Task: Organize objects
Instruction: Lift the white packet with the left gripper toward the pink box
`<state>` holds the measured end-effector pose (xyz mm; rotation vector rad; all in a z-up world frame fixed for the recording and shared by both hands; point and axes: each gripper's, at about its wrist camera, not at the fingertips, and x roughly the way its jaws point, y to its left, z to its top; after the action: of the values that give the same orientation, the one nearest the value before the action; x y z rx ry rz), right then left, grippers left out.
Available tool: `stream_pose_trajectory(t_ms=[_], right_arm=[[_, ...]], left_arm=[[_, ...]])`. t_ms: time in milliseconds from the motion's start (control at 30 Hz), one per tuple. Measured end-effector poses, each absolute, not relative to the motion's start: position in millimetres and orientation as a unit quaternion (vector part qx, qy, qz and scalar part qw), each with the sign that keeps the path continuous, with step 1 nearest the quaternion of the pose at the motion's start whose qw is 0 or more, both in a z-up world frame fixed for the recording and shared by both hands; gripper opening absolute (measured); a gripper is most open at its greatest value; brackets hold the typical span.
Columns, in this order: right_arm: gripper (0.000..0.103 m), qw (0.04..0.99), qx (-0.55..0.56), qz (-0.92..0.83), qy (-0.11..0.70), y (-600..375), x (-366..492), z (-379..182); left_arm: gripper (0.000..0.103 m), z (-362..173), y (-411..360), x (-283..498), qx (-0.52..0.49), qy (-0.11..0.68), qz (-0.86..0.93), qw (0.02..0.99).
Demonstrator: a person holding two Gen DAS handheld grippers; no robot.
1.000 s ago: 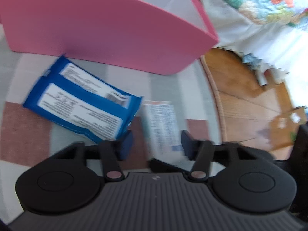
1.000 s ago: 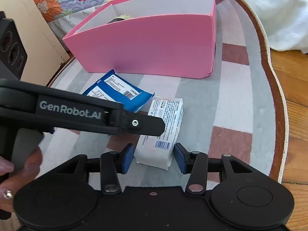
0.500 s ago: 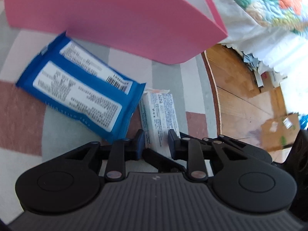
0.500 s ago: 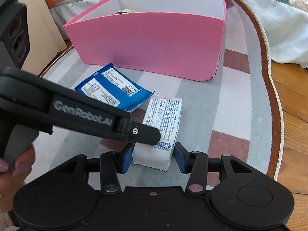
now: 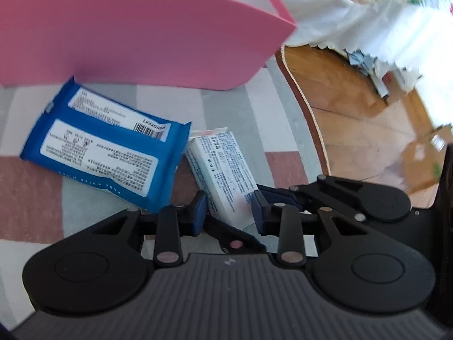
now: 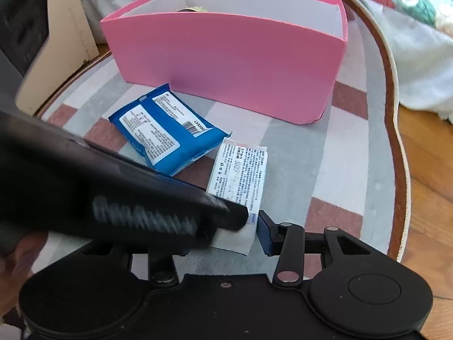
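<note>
Left wrist view, left to right: a blue wet-wipes pack (image 5: 104,144) lies flat on the striped rug (image 5: 240,99) in front of the pink box (image 5: 141,36). Just beside its right corner lies the white printed pack (image 5: 223,167), the item in hand.

Change: a second ago the left claw (image 5: 229,209) stood wide on either side of this pack. Now its two blue pads are drawn in narrow against the pack's near end, one on each long side, and it grips the pack. The pick-up is judged secured, with transfer into the pink box as the step remaining.

The right claw (image 6: 226,233) also brackets that near end. Only its right finger (image 6: 264,232) shows, just beside the pack's edge. The left gripper's body hides the other finger, so its grip cannot be told.

Orientation: the pack lies label-up. Its long axis runs from the claws away toward the box, leaning leftward in the left view. Its crimped far end points at the blue pack's corner and the box wall beyond.
</note>
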<state>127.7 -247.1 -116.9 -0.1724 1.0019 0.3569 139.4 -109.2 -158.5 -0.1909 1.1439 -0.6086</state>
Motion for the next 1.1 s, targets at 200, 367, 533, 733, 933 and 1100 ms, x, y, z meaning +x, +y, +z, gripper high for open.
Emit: stream_pose_trajectory(t_ms=[200,367,533,733,933,1100], right_arm=[[0.048,0.863,-0.080,0.174,0.466,-245,120,-109],[0.048,0.872,-0.096,0.179,0.445,-242,111,-97],[0.048,0.877,-0.100,0.185,0.432,-242,107,-85],[0.048,0.883,-0.111,0.192,0.414,-240,101,-75],[0.048,0.885,-0.117,0.199,0.403,-237,94,-61],[0.048,0.885,-0.105,0.205,0.404,-237,92,-49]], left_arm=[[0.031,-151,-97,135,-0.112,0.532,-0.275,0.793],[0.031,-139,-89,130,-0.125,0.523,-0.276,0.797],[0.031,-126,-86,125,-0.124,0.516,-0.276,0.802],[0.031,-112,-80,119,-0.131,0.510,-0.269,0.807],[0.031,-99,-77,113,-0.131,0.504,-0.266,0.811],[0.031,-88,-74,109,-0.126,0.498,-0.265,0.816]])
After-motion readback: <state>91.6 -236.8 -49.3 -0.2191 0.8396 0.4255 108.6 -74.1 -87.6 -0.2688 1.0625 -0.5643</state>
